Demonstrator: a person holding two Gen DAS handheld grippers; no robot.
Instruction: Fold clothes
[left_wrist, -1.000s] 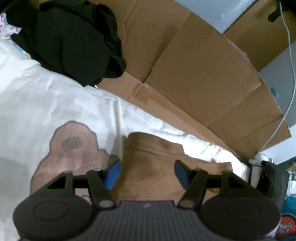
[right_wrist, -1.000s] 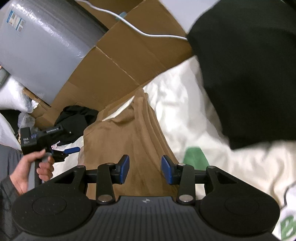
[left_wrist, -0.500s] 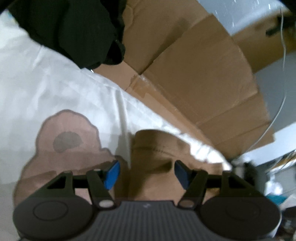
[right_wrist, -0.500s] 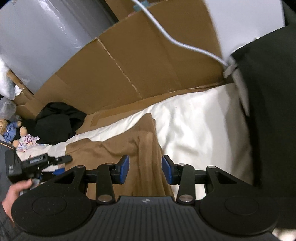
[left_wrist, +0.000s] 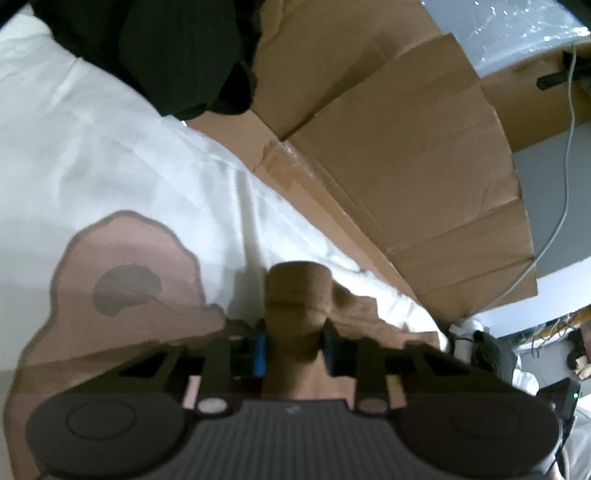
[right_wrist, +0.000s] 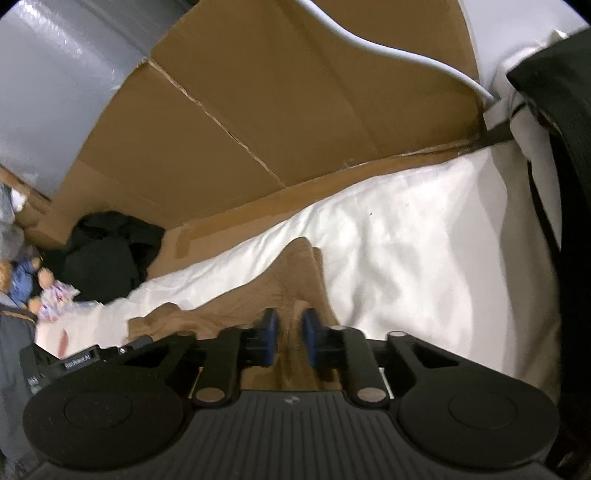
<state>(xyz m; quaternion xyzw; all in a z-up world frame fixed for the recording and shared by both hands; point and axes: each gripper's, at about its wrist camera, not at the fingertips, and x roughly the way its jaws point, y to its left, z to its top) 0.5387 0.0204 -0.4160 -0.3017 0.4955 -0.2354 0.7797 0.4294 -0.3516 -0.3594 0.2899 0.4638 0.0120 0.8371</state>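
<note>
Brown garment (left_wrist: 295, 295) lies on the white bedsheet (left_wrist: 129, 147) — both grippers closing on it: left gripper (left_wrist: 294, 350) pinching a bunched fold, right gripper (right_wrist: 290, 341) clamping another ridge.

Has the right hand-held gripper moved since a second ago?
Yes. The right hand-held gripper swung away from the black clothing, toward the cardboard, its jaws closing on the brown garment.

tan garment (left_wrist: 297, 295) bunched on white bedding, pinched at two spots.
</note>
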